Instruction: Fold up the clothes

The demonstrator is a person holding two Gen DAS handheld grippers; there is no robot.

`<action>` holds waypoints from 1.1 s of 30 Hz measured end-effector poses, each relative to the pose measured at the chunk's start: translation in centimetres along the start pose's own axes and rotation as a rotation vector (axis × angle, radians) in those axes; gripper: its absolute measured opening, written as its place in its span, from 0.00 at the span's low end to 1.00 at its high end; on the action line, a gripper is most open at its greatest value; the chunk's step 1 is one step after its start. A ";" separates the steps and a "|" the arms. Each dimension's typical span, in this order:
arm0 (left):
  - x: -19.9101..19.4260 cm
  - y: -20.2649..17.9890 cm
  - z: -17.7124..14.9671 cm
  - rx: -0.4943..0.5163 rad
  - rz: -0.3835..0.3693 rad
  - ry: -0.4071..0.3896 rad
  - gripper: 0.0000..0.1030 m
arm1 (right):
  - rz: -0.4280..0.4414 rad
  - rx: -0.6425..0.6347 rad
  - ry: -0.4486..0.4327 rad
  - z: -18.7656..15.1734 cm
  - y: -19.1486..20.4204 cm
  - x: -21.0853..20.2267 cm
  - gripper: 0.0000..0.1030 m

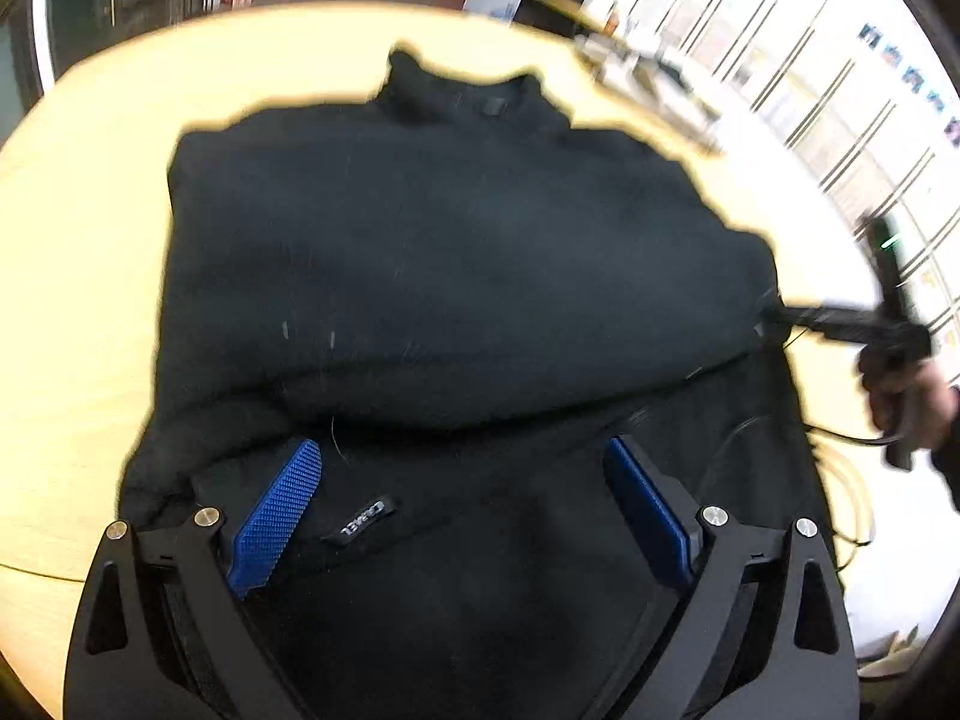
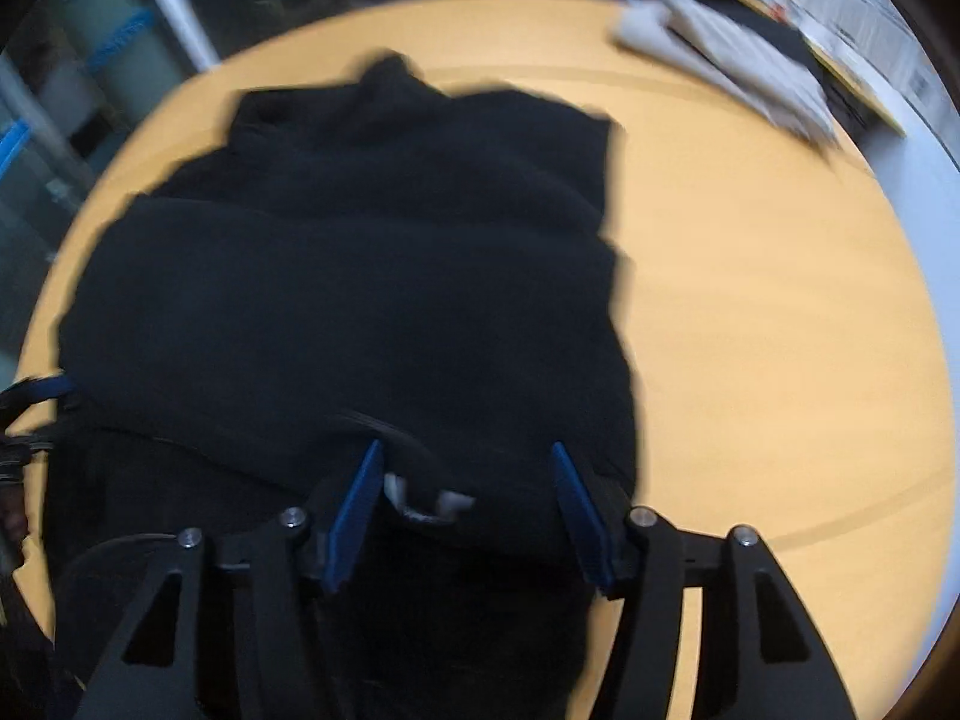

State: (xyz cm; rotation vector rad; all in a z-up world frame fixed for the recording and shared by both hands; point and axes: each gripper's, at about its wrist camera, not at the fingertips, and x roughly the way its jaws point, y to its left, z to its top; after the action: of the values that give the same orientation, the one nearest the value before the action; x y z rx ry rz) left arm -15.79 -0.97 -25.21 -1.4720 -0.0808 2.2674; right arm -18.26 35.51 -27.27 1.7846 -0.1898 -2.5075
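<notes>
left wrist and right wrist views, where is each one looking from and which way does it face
Left wrist: sits behind the open left gripper, facing across the black garment on the wooden table; the right gripper and hand show at the garment's right edge.
Right wrist: sits behind the open right gripper, facing along the same garment.
Shared: garment and table.

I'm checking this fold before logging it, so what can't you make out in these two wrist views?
- Black garment: near hem hidden by the left gripper in the left wrist view; folds lost in dark, blurred fabric.
- Small label: lettering too small.
- Right gripper: the white patch between its fingers is blurred, unidentifiable.
</notes>
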 end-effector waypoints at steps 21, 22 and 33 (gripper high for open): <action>-19.0 3.3 -8.6 -0.147 0.081 -0.153 0.93 | 0.085 -0.045 -0.167 -11.6 -0.6 -25.1 0.63; -19.4 3.2 -9.7 -0.150 0.082 -0.130 0.94 | 0.083 -0.034 -0.168 -12.9 -1.1 -25.9 0.63; -21.3 1.4 -22.4 -0.245 0.125 0.118 0.96 | 0.123 -0.064 -0.049 -22.7 -8.0 -23.9 0.68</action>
State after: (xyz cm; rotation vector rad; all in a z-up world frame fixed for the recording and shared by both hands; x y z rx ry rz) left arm 10.81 -14.53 -17.11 -1.7785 -0.2449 2.3291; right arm 11.17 44.79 -13.30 1.6369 -0.2120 -2.4448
